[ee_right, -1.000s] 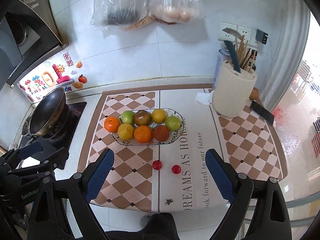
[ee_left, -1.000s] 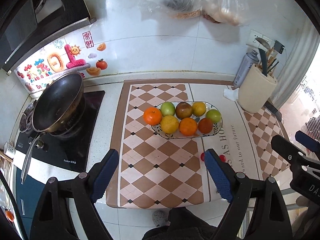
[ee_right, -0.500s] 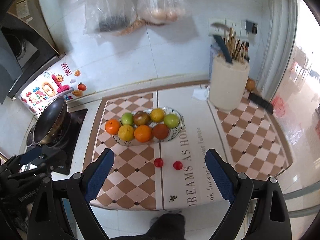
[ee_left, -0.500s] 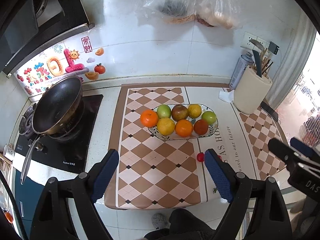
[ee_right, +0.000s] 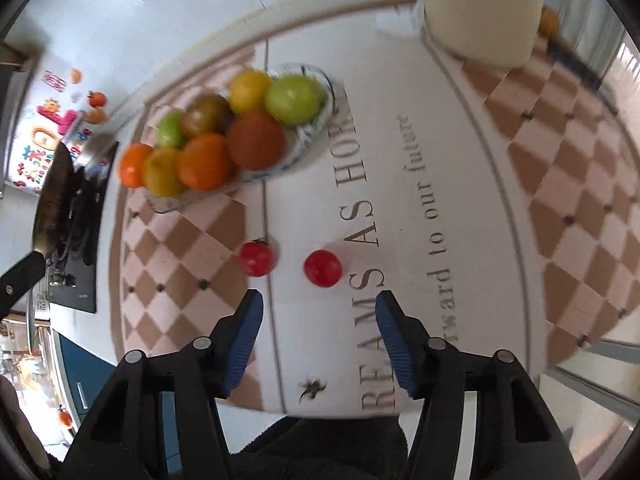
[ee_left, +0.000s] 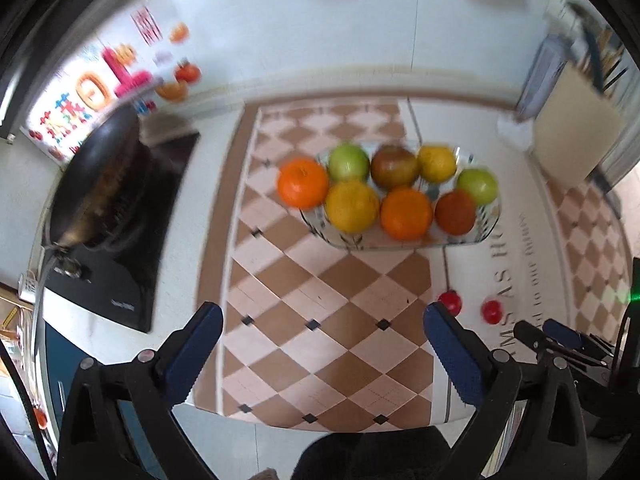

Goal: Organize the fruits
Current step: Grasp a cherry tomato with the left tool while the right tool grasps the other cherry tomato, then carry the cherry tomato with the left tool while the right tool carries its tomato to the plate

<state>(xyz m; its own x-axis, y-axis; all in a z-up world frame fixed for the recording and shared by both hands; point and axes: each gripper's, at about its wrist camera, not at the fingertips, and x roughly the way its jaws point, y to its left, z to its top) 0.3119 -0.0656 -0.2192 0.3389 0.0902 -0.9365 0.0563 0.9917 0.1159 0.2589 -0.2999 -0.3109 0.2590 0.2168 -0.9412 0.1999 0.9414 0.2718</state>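
A glass fruit dish [ee_left: 486,232] [ee_right: 324,116] holds several oranges, green apples and darker fruits on the checked mat. One orange [ee_left: 303,183] [ee_right: 134,165] sits at the dish's left end, by its rim. Two small red tomatoes [ee_right: 257,258] [ee_right: 322,268] lie loose on the mat in front of the dish, also visible as tomatoes [ee_left: 450,301] [ee_left: 491,311] in the left wrist view. My right gripper [ee_right: 319,308] hangs just short of them, jaws closing with nothing between them. My left gripper [ee_left: 320,322] is wide and opening, empty, over bare mat left of the tomatoes.
A black pan [ee_left: 100,184] sits on the hob at the left. A cream utensil holder [ee_right: 480,8] with knives stands at the back right, white tissue [ee_left: 514,134] beside it. The counter's front edge runs just below both grippers.
Both grippers have dropped toward the counter, so fruit and mat look larger. The right gripper's jaws have narrowed and it now hangs close over the two tomatoes. The left jaws spread wider.
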